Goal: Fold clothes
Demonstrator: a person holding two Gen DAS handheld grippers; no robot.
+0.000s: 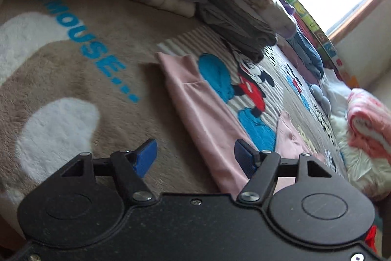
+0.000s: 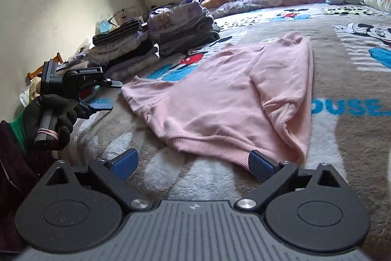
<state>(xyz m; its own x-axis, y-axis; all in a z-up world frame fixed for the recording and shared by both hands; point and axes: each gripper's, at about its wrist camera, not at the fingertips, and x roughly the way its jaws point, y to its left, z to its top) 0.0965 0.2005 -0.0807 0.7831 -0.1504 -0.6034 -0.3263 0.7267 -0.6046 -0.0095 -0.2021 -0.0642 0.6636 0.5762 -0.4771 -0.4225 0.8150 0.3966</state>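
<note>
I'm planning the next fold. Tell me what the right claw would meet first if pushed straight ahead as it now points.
Most likely the pink sweatshirt: its ribbed hem lies just beyond the open right claw, with only a strip of the blanket between. Since the claw tilts downward, it might touch that strip first; depth is unclear.

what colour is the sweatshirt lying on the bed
Pale pink all over, ribbed hem included. The sweatshirt shows best in the right wrist view.

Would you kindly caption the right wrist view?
Pink sweatshirt part-folded on cartoon blanket; both grippers open, left gripper beside it.
</note>
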